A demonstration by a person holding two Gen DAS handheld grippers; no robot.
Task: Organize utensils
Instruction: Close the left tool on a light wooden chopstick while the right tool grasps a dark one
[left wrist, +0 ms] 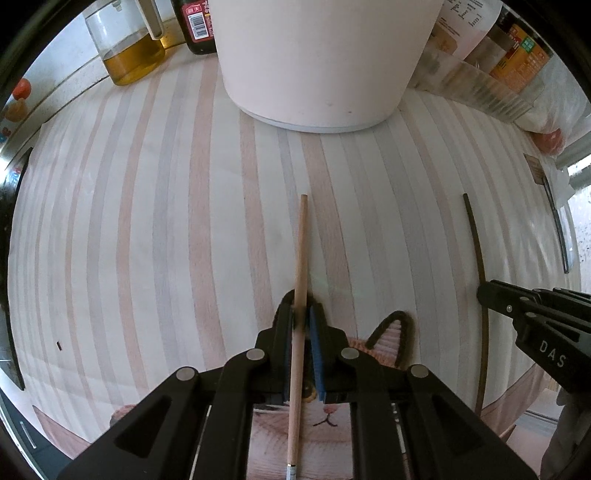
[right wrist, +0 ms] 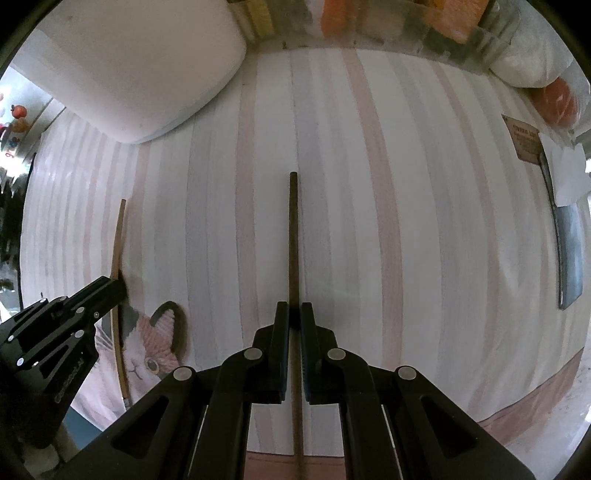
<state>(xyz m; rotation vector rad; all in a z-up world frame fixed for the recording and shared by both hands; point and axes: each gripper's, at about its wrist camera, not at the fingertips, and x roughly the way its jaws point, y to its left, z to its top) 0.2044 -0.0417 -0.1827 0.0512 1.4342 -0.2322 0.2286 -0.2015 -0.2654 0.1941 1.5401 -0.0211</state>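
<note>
Left claw (left wrist: 303,317) pointing straight down over the bench (left wrist: 147,221), jaws nearly closed on a pale wooden chopstick (left wrist: 300,280). Blue pads sit against the stick on both sides, a little past its middle; the long end runs ahead of the claw over the striped mat (left wrist: 207,192), the metal-capped end back beneath the claw body.

Right claw (right wrist: 294,317) also pointing down, jaws drawn in tight on a dark brown chopstick (right wrist: 293,236). The stick passes between the pads and reaches forward from the tips, with the rest trailing under the claw.

The two claws stand side by side, each stick lying roughly along its own claw's line (both sticks look parallel in either view). From the left wrist the dark stick and the right claw show off to the right; from the right wrist the pale stick and the left claw show off to the left.

Ahead of the left claw, well apart from the stick's tip: a large white container (left wrist: 325,62). Left of that container, a glass jug of yellow oil (left wrist: 127,48) and a dark bottle with a red label (left wrist: 197,26). A cat picture (right wrist: 155,343) is printed on the mat under and beside the left claw. Far right of the right claw, a cleaver (right wrist: 569,240) lies at the mat's edge.
</note>
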